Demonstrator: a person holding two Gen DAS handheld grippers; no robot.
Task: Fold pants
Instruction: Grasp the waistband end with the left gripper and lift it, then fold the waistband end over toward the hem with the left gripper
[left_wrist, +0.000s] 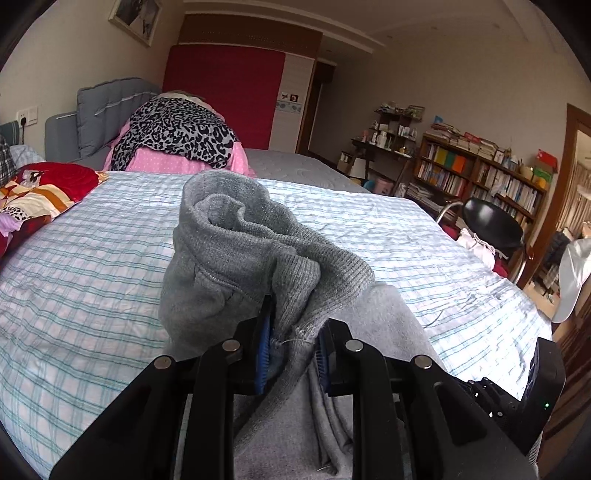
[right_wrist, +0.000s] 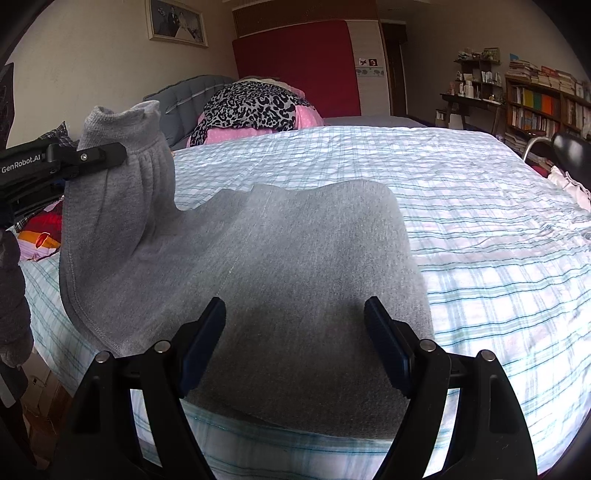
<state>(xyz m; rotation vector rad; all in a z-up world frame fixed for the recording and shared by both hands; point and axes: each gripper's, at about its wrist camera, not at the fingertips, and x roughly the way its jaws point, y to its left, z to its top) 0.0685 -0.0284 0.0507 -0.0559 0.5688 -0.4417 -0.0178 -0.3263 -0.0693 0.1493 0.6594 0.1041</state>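
A bunched fold of the grey knitted sweat pants (left_wrist: 236, 266) is clamped between the blue-padded fingers of the black left gripper (left_wrist: 291, 347). The ribbed cuff is held raised above the pale blue checked bedsheet (left_wrist: 92, 280), on which the remaining fabric is spread.

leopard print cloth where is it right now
The leopard print cloth lies at the far end of the bed, draped over pink bedding by the grey headboard.
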